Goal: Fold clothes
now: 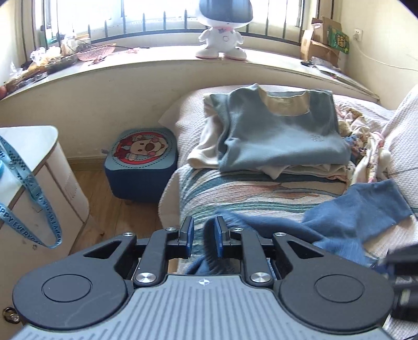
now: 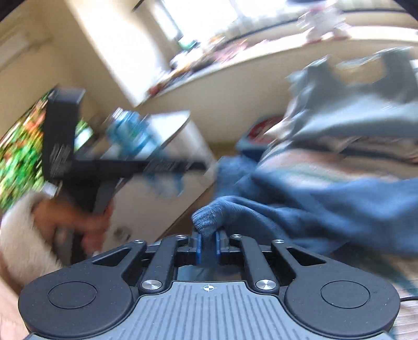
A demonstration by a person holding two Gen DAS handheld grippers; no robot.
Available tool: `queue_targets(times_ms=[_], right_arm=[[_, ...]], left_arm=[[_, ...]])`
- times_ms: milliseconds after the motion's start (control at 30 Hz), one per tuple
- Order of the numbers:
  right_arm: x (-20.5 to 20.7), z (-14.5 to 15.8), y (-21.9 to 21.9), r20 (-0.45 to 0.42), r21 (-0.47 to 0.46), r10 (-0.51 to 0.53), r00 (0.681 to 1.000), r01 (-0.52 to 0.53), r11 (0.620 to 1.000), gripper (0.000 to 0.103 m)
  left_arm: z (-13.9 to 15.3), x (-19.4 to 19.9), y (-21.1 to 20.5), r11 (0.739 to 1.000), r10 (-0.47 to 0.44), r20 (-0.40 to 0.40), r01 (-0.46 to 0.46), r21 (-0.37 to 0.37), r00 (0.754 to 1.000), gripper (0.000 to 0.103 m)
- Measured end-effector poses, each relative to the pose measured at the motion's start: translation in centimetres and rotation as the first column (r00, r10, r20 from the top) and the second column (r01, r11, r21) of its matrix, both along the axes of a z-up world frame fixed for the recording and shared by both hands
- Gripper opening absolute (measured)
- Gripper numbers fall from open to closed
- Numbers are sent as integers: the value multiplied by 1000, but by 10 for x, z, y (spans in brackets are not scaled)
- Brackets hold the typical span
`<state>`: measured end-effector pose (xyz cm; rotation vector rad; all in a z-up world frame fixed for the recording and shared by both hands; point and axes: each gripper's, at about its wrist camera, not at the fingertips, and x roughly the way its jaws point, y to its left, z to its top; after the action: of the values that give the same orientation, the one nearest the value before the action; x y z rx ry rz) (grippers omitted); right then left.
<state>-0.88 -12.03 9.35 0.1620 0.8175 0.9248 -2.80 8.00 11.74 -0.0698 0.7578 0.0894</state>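
The dark blue garment [image 1: 360, 209] lies rumpled on the near part of the striped bedspread [image 1: 235, 188], in front of a folded stack topped by a pale blue top [image 1: 282, 133]. The left gripper [image 1: 203, 235] and right gripper [image 2: 207, 244] each pinch a bunch of its cloth. It looks soft, light and limp; hems or corners offer the surest hold.

Bright barred window [image 1: 162, 15] above a curved cream sill [image 1: 156, 65] bearing a white toy figure [image 1: 222, 28] and cardboard box [image 1: 321, 39] at far; bed [image 1: 235, 188] right, blue cartoon-print stool [image 1: 142, 162] on wooden floor [image 1: 117, 209], white cabinet [image 1: 39, 167] left.
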Motion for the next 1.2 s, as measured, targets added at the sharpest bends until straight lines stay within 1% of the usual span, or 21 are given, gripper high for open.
queue_targets(times_ms=[100, 167, 233, 300, 367, 400, 433, 467, 533, 567, 600, 633, 700, 767, 833, 900, 933, 967, 1033, 1100, 1200], right_arm=[[8, 14, -31, 57, 10, -166, 985, 165, 986, 5], [14, 19, -56, 87, -3, -282, 955, 283, 959, 5], [16, 23, -85, 113, -17, -388, 915, 392, 920, 5], [17, 26, -114, 135, -30, -486, 863, 494, 869, 4], [17, 27, -141, 153, -37, -564, 811, 575, 817, 4], [15, 28, -155, 160, -39, -595, 788, 607, 793, 4], [12, 28, -166, 164, -44, -622, 766, 635, 771, 4], [9, 27, -176, 169, -49, -647, 743, 662, 748, 4], [4, 25, -195, 175, -65, -691, 701, 709, 703, 4], [1, 23, -204, 178, -75, -710, 681, 729, 680, 4], [-2, 22, -212, 180, -83, -729, 660, 749, 658, 4], [-4, 20, -218, 182, -89, -748, 638, 768, 634, 4], [-9, 16, -229, 194, -102, -782, 593, 805, 585, 4], [-14, 14, -241, 189, -108, -806, 561, 828, 551, 4], [-18, 13, -249, 197, -122, -815, 545, 839, 531, 4], [-22, 14, -250, 187, -122, -816, 547, 837, 533, 4], [-23, 14, -250, 170, -111, -813, 558, 830, 546, 5], [-23, 15, -247, 154, -98, -801, 579, 815, 571, 5], [-23, 18, -233, 147, -69, -757, 637, 770, 634, 5], [-23, 28, -212, 149, -34, -709, 690, 720, 693, 5], [-9, 47, -181, 142, 47, -625, 767, 626, 779, 5]], left_arm=[[4, 1, -14, 998, -54, 22, 54, -12, 998, 17], [10, 1, -25, 993, -109, 50, 111, -41, 993, 21], [16, 0, -37, 983, -164, 81, 170, -69, 983, 36], [22, 0, -49, 969, -217, 114, 228, -95, 970, 60], [28, -1, -60, 951, -268, 147, 286, -119, 952, 73], [31, -1, -70, 937, -303, 162, 324, -127, 939, 77], [31, 0, -85, 920, -342, 177, 367, -138, 923, 79], [33, -1, -95, 897, -385, 193, 415, -153, 902, 82], [35, -2, -115, 847, -463, 212, 500, -180, 861, 83], [36, -3, -126, 832, -489, 215, 526, -178, 845, 83], [35, -3, -134, 826, -506, 211, 540, -163, 836, 83], [34, -2, -140, 827, -516, 202, 546, -139, 833, 83], [29, 0, -147, 846, -507, 174, 526, -85, 844, 83], [21, 4, -144, 854, -497, 146, 511, -92, 856, 83], [15, 8, -137, 861, -487, 120, 498, -104, 865, 83], [7, 10, -135, 866, -480, 96, 489, -107, 872, 83], [4, 11, -134, 868, -478, 84, 485, -110, 874, 83], [1, 10, -132, 867, -479, 76, 485, -119, 875, 83], [-1, 8, -130, 866, -479, 63, 483, -131, 875, 83], [-3, 5, -130, 867, -481, 58, 485, -118, 875, 83], [-2, -1, -126, 869, -482, 58, 486, -97, 874, 84]])
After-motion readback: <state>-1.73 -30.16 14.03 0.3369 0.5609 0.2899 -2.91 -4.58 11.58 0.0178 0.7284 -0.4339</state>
